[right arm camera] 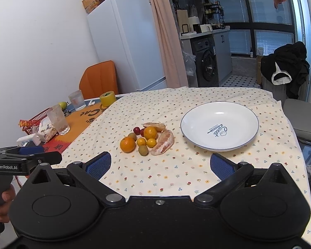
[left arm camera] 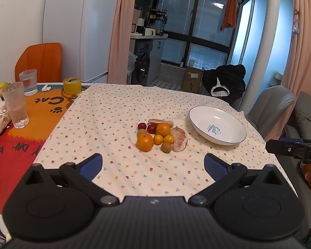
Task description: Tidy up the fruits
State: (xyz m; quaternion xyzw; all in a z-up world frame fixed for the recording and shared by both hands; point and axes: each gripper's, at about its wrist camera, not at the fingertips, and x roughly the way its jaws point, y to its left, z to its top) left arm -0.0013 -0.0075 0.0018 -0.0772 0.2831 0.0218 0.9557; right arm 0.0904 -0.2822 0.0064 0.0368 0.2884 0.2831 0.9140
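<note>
A cluster of fruit is seen near the middle of a floral tablecloth (left arm camera: 114, 112), with a white plate (left arm camera: 199, 122) set apart to its right and nothing on it. In the cluster, a large orange (left arm camera: 145, 142) lies at the near left, a second orange (left arm camera: 163, 129) farther back, and 2 small yellow citrus fruits (left arm camera: 158, 139) between them. 2 peeled pomelo segments are present: one (left arm camera: 179, 139) at the right edge of the cluster, the other (left arm camera: 160, 122) at the far side. 2 dark red fruits (left arm camera: 142, 126) sit at the far left, and a brownish round fruit (left arm camera: 166, 147) lies nearest.

The left gripper (left arm camera: 153, 164) is held above the near edge of the cloth, its blue-padded jaws spread wide and nothing between them. The right gripper (right arm camera: 160, 165) is likewise held short of the fruit, jaws wide apart and unloaded. 2 glasses (left arm camera: 15, 105) and a yellow tape roll (left arm camera: 72, 85) stand on the orange mat (left arm camera: 41, 112) at the far left.
</note>
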